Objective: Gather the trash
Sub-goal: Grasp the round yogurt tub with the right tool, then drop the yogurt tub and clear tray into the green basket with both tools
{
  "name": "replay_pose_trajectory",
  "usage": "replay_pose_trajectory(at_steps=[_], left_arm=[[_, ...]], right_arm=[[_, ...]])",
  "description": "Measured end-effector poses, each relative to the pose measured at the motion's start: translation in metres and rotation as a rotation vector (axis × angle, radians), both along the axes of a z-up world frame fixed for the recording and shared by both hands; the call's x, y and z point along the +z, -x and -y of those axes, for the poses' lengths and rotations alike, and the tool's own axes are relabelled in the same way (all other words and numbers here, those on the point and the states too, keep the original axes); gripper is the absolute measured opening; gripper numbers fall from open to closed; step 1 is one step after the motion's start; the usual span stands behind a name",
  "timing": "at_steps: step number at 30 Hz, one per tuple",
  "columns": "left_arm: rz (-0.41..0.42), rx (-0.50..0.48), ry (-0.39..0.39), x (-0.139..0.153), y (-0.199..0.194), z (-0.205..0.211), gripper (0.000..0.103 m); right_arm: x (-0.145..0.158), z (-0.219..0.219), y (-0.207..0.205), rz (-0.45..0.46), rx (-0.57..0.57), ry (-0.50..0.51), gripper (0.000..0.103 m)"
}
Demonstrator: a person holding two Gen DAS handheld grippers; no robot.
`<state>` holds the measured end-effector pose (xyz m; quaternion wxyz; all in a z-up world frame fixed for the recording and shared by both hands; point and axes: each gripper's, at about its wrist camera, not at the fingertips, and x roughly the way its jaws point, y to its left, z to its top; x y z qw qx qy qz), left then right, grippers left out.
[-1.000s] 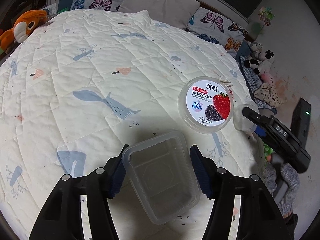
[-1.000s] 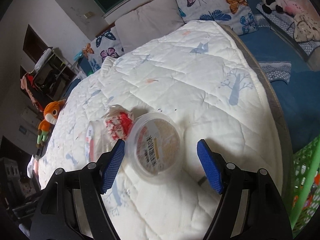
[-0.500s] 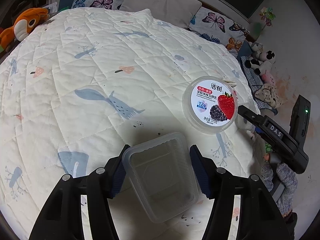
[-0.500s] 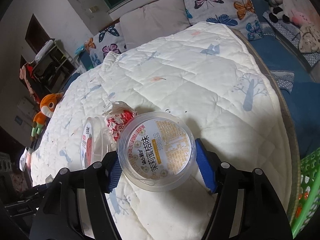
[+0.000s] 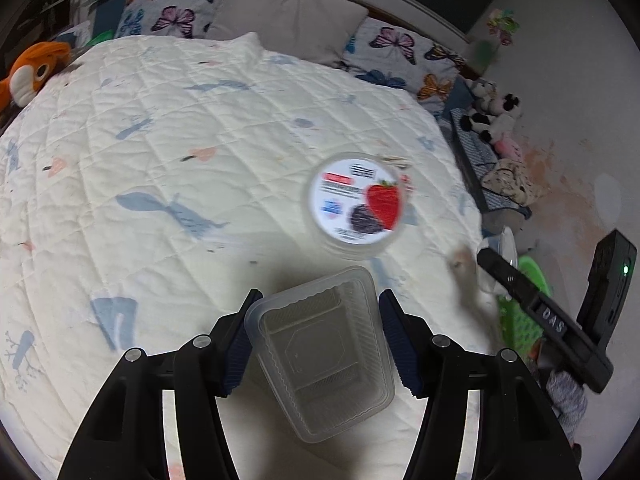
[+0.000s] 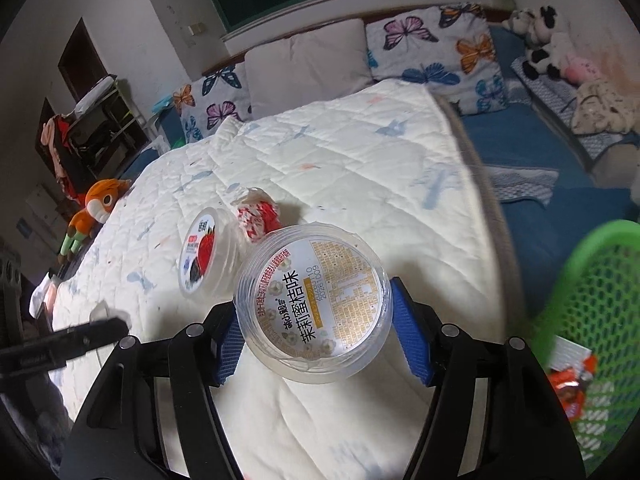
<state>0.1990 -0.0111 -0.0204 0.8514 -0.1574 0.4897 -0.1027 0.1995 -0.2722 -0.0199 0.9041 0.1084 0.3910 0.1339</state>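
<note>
My left gripper (image 5: 316, 340) is shut on a clear rectangular plastic tray (image 5: 320, 364), held over the white quilted bed (image 5: 160, 160). A round yogurt tub with a strawberry lid (image 5: 358, 206) lies on the quilt ahead; it also shows in the right wrist view (image 6: 204, 256). My right gripper (image 6: 316, 336) is shut on a round clear tub with a yellow-printed lid (image 6: 316, 308), lifted above the quilt (image 6: 360, 152). A crumpled red-and-white wrapper (image 6: 256, 216) lies beside the strawberry tub. The right gripper's arm (image 5: 548, 316) shows at the left view's right edge.
A green mesh basket (image 6: 588, 320) with a wrapper inside stands by the bed's right side; it also shows in the left wrist view (image 5: 524, 304). Butterfly pillows (image 6: 432, 48) line the headboard. An orange plush toy (image 6: 96, 208) sits at the bed's left edge. Blue bedding and plush toys (image 6: 552, 40) lie right.
My right gripper closed on the yellow-lidded tub and lifted it toward the bed's right edge, bringing the green basket into view. My left gripper still holds the clear tray and shifted slightly.
</note>
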Motion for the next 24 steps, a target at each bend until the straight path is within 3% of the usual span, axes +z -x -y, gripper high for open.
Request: replay_pose_trajectory(at_steps=[12,24], left_arm=[[0.028,-0.166,0.028,0.020,0.009,0.078,0.057],[0.051,-0.352,0.030,0.033,0.011,0.182,0.057]], right_arm=[[0.002,0.079,0.063,-0.001,-0.164,0.065,0.066],[-0.010,0.164,0.104,-0.036,-0.330,0.089,0.066]])
